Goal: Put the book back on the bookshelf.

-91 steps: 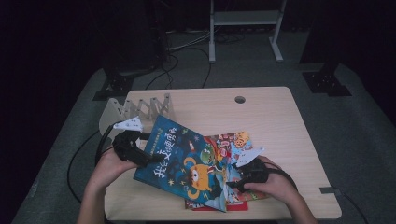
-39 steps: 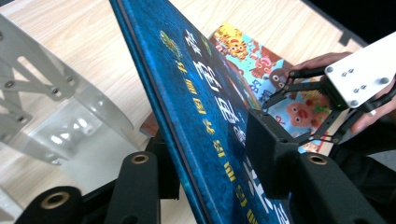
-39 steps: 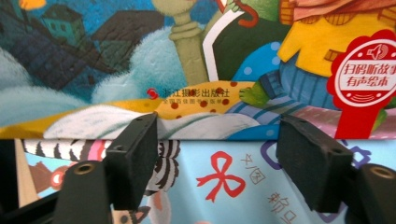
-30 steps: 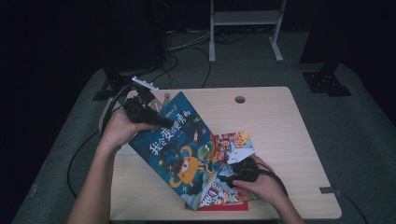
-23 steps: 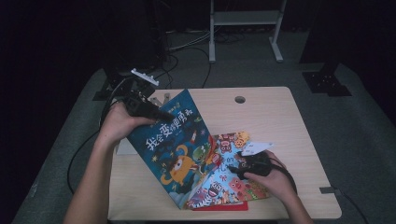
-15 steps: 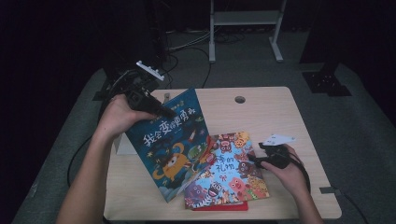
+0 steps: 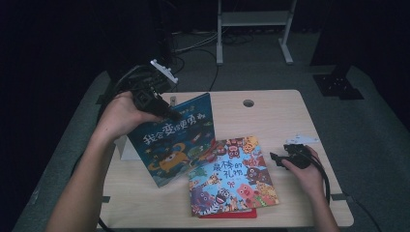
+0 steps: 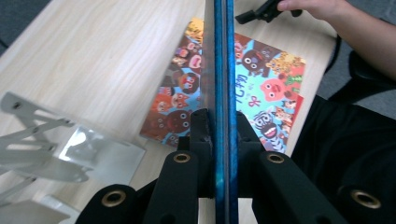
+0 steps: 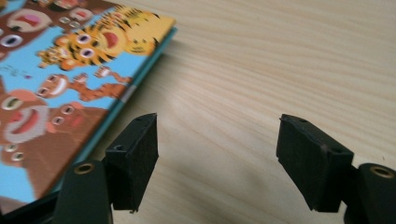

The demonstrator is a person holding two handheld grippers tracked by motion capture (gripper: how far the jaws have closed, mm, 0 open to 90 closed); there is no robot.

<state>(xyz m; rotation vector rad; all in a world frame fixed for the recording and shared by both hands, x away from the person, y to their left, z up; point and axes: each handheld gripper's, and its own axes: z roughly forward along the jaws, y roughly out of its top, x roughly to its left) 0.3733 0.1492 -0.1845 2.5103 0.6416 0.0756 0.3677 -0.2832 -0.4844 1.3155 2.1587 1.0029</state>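
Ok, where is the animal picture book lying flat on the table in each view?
High view: animal picture book lies lower centre, beside the lifted blue book.
Left gripper view: it lies behind the clamped blue book's edge, centre.
Right gripper view: its corner lies at left.
Shared landmark: the wooden table.

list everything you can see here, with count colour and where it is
blue picture book: 1, dark blue cover with an orange creature, lifted tilted over the table's left half, clamped at its top edge
animal picture book: 1, light blue with many cartoon animals, flat on the table, centre front
red book: 1, red edge showing under the animal picture book
white folding rack: 1, white, at the table's left edge
table: 1, light wood, with a round hole near its far edge
metal stand: 1, pale grey, on the floor behind the table
left gripper: 1, black, shut on the blue picture book
right gripper: 1, black, open, low over bare table just right of the animal picture book
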